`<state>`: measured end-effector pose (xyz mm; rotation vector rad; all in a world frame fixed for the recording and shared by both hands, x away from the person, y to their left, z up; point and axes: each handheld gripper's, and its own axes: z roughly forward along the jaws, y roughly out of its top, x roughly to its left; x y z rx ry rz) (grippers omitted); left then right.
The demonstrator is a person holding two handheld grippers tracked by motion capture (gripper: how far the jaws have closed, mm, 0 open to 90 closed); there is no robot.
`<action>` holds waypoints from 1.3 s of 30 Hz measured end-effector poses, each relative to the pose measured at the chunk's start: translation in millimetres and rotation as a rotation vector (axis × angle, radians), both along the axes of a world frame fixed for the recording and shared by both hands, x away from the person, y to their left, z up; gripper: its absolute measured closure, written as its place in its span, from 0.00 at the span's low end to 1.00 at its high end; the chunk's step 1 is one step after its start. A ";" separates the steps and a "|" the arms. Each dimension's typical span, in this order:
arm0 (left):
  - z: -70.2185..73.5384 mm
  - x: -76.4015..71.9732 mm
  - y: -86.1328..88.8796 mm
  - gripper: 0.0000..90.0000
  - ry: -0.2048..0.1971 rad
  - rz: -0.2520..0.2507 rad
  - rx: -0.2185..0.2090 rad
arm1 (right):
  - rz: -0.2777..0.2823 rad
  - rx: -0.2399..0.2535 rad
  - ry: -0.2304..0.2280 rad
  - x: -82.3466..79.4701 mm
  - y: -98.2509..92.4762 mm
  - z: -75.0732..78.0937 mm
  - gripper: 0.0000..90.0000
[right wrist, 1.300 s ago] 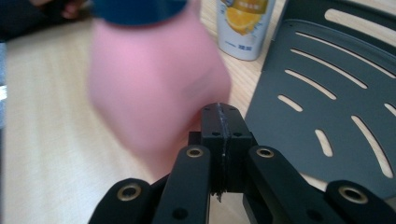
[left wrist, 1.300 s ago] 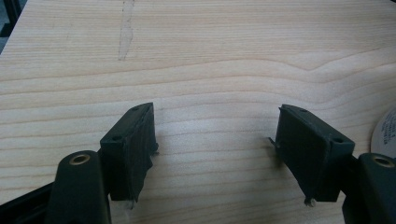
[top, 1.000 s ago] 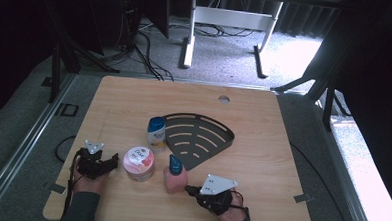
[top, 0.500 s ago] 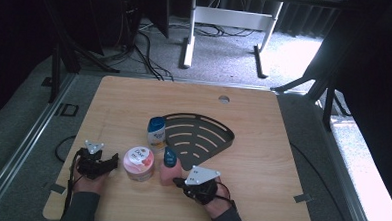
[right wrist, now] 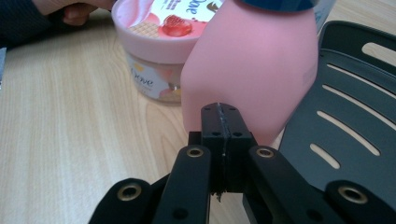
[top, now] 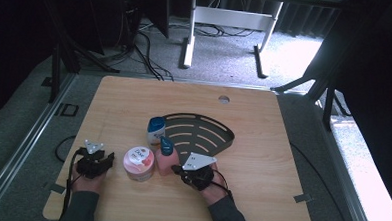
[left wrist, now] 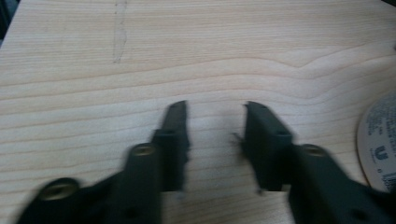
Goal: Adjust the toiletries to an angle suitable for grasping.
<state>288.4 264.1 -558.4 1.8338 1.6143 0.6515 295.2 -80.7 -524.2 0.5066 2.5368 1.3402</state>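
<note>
High view: right tongs (top: 177, 171), pressed together and empty, have slid left with pink bottle (top: 166, 156), nudging it beside pink jar (top: 139, 163) at tray (top: 217, 142) edge. Left tongs (left wrist: 214, 119) just narrowed, still parted over bare worktop (top: 263, 118), gripping nothing. Push nearly done.

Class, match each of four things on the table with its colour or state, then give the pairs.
1. bottle
2. jar
3. rack
4. right gripper

A. black, slotted, lying flat
B. jaws shut, tips at the bottle
C. pink body, blue cap
D. round pink lid, beside the bottle

Pairs: 1-C, 2-D, 3-A, 4-B
</note>
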 end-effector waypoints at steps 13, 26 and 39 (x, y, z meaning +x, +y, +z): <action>10.2 12.9 -14.3 1.00 -0.074 -0.271 0.005 | -0.005 0.023 0.007 7.2 -0.7 1.9 1.00; 11.5 9.5 -23.7 1.00 -0.092 -0.425 -0.003 | -0.001 0.026 0.009 7.1 -2.1 2.2 1.00; 14.4 -9.9 -18.1 1.00 -0.100 -0.478 -0.049 | -0.009 0.014 0.016 7.6 -4.0 -1.3 1.00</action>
